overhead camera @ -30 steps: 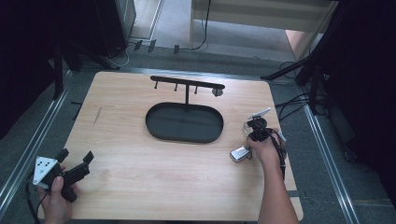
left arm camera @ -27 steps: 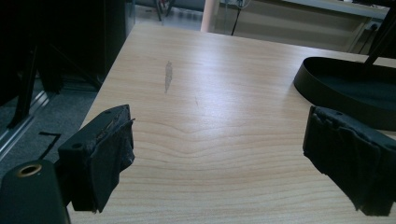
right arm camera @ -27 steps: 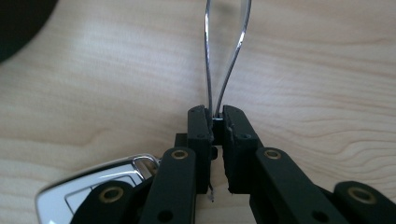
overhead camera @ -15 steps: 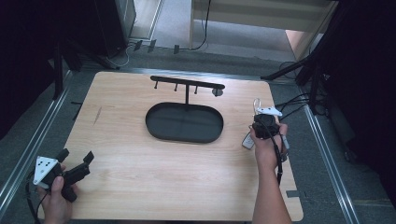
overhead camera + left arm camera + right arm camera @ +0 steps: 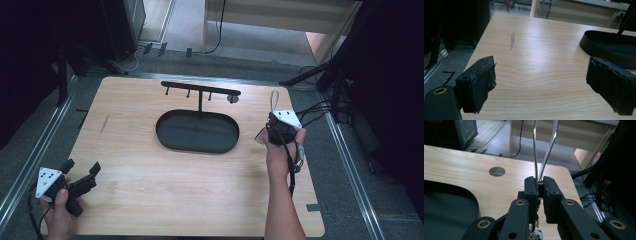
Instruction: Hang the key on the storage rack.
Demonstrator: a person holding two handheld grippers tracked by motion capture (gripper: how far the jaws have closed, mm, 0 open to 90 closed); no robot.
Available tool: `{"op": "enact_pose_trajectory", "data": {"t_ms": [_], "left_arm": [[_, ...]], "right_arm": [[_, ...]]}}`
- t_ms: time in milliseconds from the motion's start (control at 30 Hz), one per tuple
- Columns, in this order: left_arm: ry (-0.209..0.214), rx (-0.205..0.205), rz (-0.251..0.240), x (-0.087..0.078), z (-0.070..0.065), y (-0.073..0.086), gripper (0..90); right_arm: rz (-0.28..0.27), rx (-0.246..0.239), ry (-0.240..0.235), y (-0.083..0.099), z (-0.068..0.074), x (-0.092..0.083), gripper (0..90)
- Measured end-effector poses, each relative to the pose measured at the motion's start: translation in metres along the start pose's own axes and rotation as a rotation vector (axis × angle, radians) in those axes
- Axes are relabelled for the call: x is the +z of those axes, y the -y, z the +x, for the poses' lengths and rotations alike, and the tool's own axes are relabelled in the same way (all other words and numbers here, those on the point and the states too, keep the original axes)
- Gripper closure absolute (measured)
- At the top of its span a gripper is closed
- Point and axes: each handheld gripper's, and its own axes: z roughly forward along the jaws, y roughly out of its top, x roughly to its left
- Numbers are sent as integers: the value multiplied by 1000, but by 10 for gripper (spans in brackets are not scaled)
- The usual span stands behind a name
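My right gripper (image 5: pixel 274 118) is at the table's right side, shut on a silver metal object with a long wire loop (image 5: pixel 273 99). In the right gripper view the two thin legs of the loop (image 5: pixel 548 147) rise from between the closed jaws of the gripper (image 5: pixel 540 182), and a shiny part (image 5: pixel 535 234) hangs below them. A black oval tray (image 5: pixel 197 150) with a T-shaped hanger stand (image 5: pixel 200 89) sits mid-table, left of this gripper. My left gripper (image 5: pixel 81 166) rests open at the near left corner, its jaws (image 5: pixel 544 85) wide apart over bare wood.
The tray's rim (image 5: pixel 604 47) lies ahead and to the right of the left gripper. A round hole (image 5: pixel 497 171) is cut in the tabletop beyond the tray (image 5: pixel 444 205). Cables and dark stand legs (image 5: pixel 320 80) crowd the floor past the right edge.
The right gripper has lifted the silver object off the table and carried it farther away and slightly right; its loop now points up. The left gripper has stayed put.
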Motion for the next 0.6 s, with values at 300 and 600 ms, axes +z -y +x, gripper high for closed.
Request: {"op": "enact_pose_trajectory", "data": {"t_ms": [300, 600], "left_arm": [[-2, 8, 7, 0, 0, 0, 91], [3, 0, 1, 0, 0, 0, 91]], "right_arm": [[-55, 34, 18, -7, 16, -19, 833], [-95, 71, -74, -7, 41, -30, 833]]}}
